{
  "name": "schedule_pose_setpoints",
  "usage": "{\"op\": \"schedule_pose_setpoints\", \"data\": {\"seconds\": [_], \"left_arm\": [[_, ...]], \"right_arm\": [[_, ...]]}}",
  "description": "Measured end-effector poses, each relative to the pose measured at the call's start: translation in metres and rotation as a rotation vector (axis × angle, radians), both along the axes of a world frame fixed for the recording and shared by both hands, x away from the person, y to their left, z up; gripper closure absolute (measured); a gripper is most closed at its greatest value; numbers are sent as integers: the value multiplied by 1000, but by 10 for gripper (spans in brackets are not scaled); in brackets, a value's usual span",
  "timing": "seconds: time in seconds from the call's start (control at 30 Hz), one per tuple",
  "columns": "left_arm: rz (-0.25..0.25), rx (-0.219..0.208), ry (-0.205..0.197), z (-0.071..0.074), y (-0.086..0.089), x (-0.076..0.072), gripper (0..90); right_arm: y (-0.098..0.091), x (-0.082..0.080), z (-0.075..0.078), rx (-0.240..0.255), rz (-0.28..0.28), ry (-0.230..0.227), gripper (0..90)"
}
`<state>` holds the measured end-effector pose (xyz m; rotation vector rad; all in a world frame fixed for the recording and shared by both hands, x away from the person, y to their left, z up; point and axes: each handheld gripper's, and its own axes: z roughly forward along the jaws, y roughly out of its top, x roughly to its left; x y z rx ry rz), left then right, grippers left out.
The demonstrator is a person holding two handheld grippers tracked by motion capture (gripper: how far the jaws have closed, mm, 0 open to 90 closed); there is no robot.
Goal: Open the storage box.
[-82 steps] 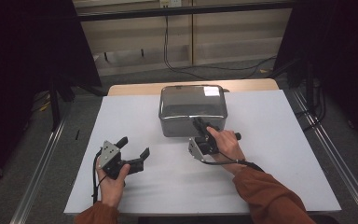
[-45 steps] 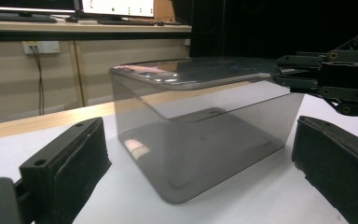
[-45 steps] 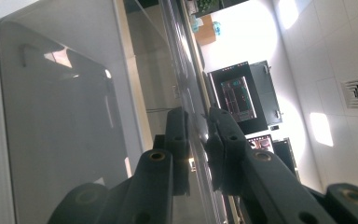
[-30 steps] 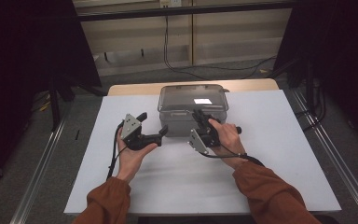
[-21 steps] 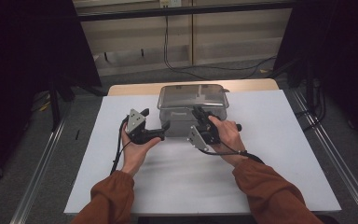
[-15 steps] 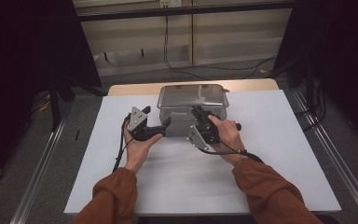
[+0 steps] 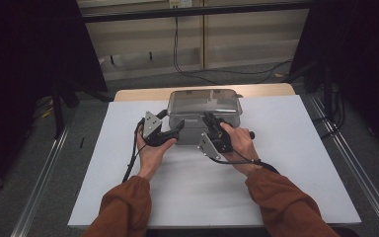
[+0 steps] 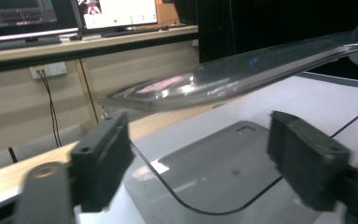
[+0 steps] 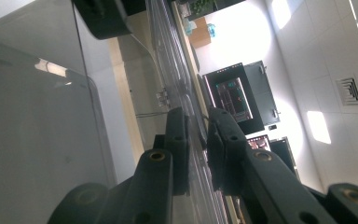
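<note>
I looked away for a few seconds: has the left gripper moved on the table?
Yes. The left gripper went from the open white mat up and right to the clear box, its jaws just closing either side of the raised lid's corner.

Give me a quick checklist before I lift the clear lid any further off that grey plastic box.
1. Right gripper clamped on the edge of the clear plastic lid: ok.
2. Lid raised off the grey plastic box: ok, tilted up.
3. Left gripper gripping anything: not ok; its jaws have just been closing, nothing pressed between them.
4. Box standing square on the white table sheet: ok.
5. Contents of box: cannot tell.
</note>
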<state>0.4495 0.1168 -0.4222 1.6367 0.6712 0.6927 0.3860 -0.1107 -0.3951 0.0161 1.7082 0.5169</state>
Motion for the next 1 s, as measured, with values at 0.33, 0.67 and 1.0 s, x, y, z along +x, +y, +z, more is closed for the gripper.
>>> {"op": "schedule_pose_setpoints", "data": {"seconds": [0.33,0.67,1.0], "left_arm": [[1,30,-63,2,0,-1,328],[5,25,-66,3,1,-1,355],[7,12,-57,3,1,-1,352]], "right_arm": [[-1,-1,-6,0,1,33,752],[-8,0,-11,100,-13,95,544],[-29,5,-7,297,-41,212,268]]}}
